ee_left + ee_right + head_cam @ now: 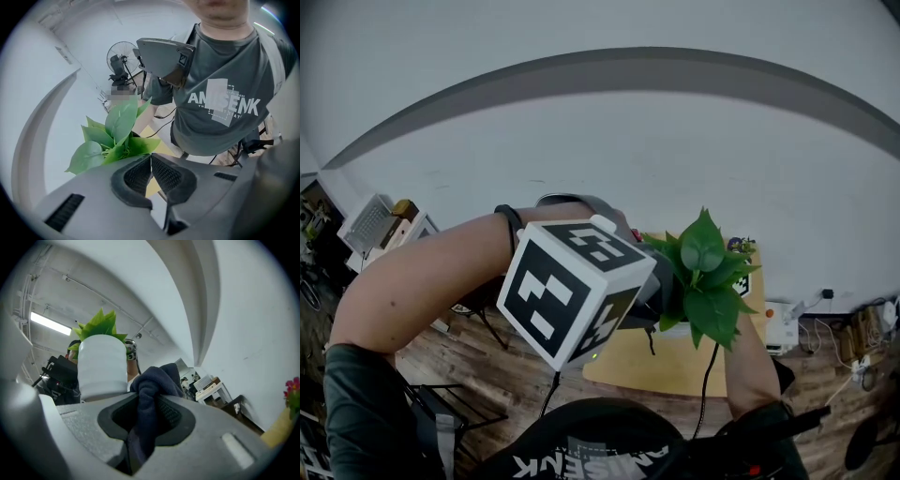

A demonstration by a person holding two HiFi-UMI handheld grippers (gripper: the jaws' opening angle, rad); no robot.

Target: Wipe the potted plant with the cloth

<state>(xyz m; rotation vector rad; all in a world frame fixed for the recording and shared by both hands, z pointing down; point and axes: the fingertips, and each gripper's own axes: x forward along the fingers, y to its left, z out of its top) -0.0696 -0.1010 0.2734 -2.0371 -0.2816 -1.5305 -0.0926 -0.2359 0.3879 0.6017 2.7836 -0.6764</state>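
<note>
Filling most of the head view, a white wall (600, 141) is seen above a wooden floor (520, 375), on which a yellow counter (670, 361) is set. The potted plant (705, 272) is seen over that counter, just right of the left marker cube (577, 291). The left tongs (151, 169) are pressed together, with the leaves just beyond them to the left. A dark cloth (154, 380) is pinched by the right tongs (147, 413), and the white pot (102, 364) is just left of it.
</note>
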